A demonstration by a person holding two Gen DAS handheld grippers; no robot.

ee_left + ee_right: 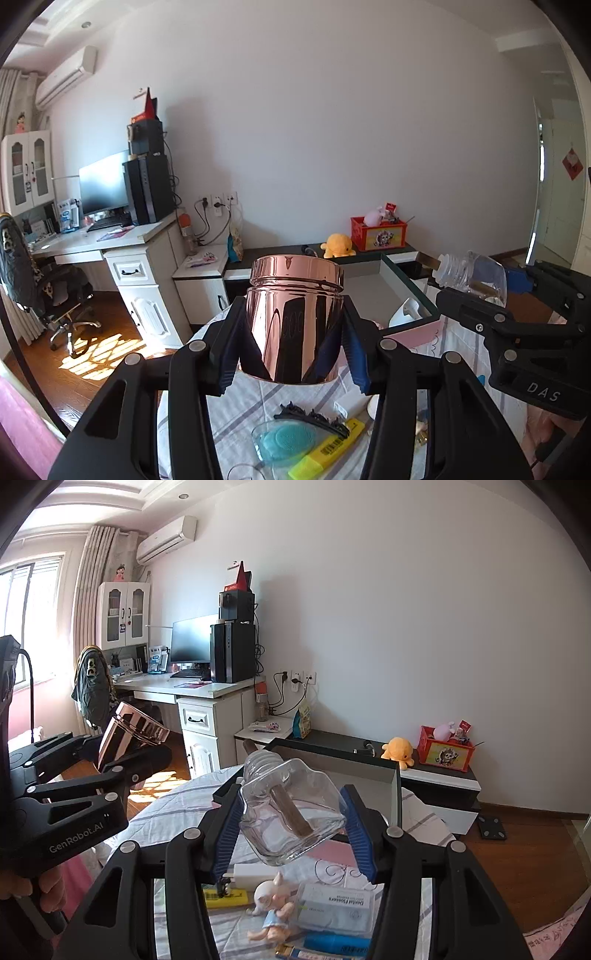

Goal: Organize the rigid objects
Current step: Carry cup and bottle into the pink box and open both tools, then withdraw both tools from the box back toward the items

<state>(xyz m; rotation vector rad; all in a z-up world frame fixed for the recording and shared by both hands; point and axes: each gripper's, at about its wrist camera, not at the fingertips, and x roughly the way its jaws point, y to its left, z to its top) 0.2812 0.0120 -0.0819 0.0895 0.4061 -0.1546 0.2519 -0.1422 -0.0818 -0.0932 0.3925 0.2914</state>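
Note:
My left gripper [293, 354] is shut on a shiny rose-gold jar [293, 317] and holds it upright above the bed; the jar also shows in the right wrist view [129, 734]. My right gripper [291, 830] is shut on a clear glass bottle [290, 812] with a brown stick inside, tilted with its threaded neck up and to the left. The bottle also shows in the left wrist view [472, 277]. An open dark-rimmed box [395, 779] lies just beyond the bottle; it also shows in the left wrist view [402, 280].
On the striped bedsheet [236, 410] lie a teal brush [286, 441], a yellow highlighter [325, 450] and a black hair clip [314, 417]. In the right wrist view lie a pig figurine [273, 908], a dental flosser box [336, 908] and a blue tube [332, 941].

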